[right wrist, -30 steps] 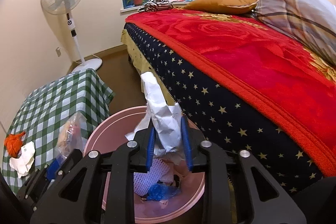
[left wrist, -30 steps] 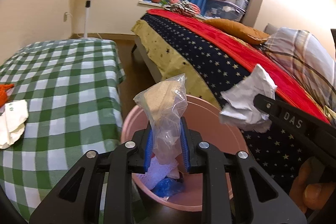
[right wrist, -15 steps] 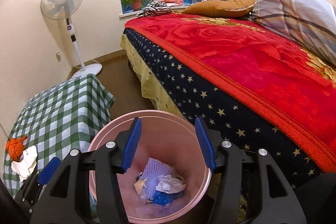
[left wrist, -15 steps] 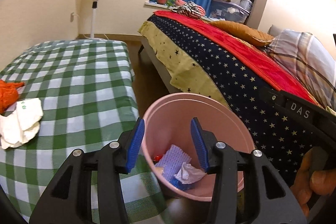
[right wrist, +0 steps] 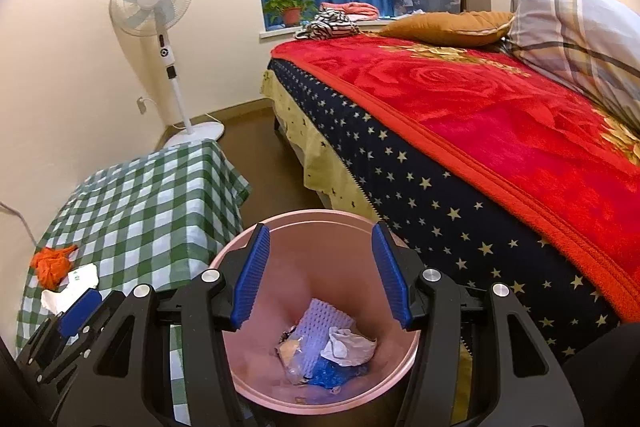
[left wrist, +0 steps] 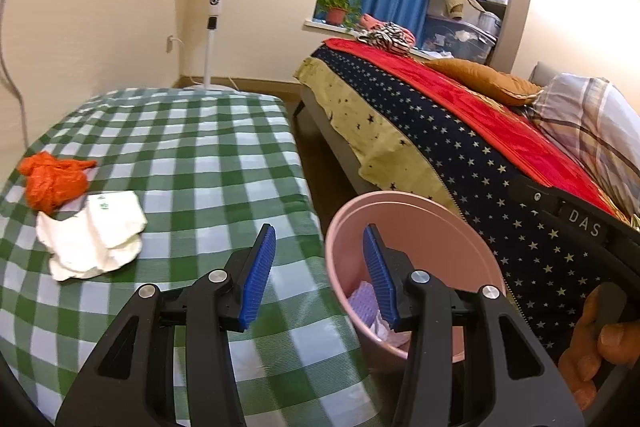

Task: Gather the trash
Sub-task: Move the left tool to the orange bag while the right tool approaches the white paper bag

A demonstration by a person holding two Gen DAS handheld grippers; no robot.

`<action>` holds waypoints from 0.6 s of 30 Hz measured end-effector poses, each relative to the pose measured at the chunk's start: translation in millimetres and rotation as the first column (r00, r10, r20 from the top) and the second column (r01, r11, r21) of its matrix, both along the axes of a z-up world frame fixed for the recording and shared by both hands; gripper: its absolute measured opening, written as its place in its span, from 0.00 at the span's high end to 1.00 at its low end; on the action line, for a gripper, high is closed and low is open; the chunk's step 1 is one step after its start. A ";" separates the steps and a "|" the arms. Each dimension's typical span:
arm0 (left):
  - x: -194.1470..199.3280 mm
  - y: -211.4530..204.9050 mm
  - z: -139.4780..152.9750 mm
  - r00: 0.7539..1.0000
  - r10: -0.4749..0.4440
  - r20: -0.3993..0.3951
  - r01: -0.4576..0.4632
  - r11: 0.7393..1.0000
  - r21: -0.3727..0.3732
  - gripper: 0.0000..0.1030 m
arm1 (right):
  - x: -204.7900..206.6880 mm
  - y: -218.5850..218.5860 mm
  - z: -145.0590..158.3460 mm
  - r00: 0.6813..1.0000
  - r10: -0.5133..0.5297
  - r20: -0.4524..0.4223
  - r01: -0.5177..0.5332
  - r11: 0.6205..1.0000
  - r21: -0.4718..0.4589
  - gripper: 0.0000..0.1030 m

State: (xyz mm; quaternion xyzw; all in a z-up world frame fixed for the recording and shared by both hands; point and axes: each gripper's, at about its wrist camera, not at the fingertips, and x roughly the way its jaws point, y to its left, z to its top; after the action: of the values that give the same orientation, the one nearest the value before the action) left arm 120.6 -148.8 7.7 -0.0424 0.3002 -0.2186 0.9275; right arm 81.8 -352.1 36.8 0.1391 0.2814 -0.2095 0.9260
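A pink bin stands on the floor between the table and the bed, and also shows in the left wrist view. It holds crumpled white paper, a clear plastic bag, purple foam and blue scraps. My right gripper is open and empty above the bin. My left gripper is open and empty over the table edge beside the bin. An orange bag and a white wrapper lie on the green checked table.
A bed with a red blanket and starred cover runs along the right of the bin. A standing fan is by the far wall. Brown floor lies between table and bed.
Both grippers opened and dropped the plastic bag and the crumpled paper into the bin. My left gripper then moved left, over the table edge.
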 end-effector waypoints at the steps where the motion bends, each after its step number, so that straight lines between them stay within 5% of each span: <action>1: -1.2 4.3 1.0 1.000 0.009 0.003 -0.009 1.000 0.001 0.56 | -0.2 2.3 0.7 1.000 0.007 0.003 -0.007 1.000 0.001 0.48; 18: -12.0 51.2 6.0 0.992 0.121 0.029 -0.122 0.992 0.031 0.56 | 7.9 47.1 11.7 0.987 0.149 0.065 -0.151 0.988 0.031 0.48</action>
State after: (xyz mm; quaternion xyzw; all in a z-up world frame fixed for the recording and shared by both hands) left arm 108.6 -97.6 13.7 -0.0422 0.2879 -0.1572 0.9437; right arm 89.8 -305.0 48.5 0.1408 0.2655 -0.1296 0.9449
